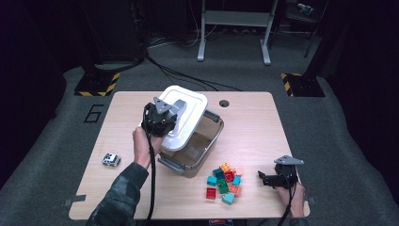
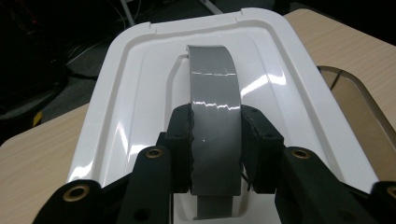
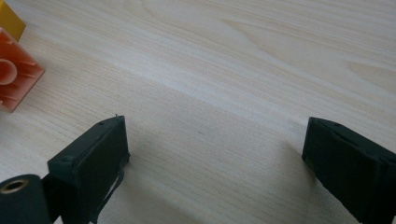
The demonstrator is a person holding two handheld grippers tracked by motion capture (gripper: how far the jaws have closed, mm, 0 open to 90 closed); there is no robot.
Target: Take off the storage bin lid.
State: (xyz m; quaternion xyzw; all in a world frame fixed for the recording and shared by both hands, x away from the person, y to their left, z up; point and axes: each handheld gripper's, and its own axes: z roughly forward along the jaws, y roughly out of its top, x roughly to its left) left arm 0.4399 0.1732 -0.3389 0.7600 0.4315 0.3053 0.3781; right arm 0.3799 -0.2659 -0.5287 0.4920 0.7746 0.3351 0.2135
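Our left gripper (image 2: 215, 140) clamped on the grey handle (image 2: 212, 79) of the white lid (image 1: 184, 115), held tilted over the clear bin (image 1: 207, 136), our right gripper (image 3: 215, 154) wide open, empty, right of the bricks (image 1: 224, 182)

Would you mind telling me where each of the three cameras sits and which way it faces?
High view: above the person's side, looking forward and down on the table; both forearms and hand-held grippers show.
Left gripper view: rides the left hand-held gripper, looking along its jaws, shut on the lid's grey handle.
Right gripper view: rides the right hand-held gripper, looking down at bare tabletop past open jaws, an orange brick at the edge.
Shared: the white lid shows in the high and left gripper views.
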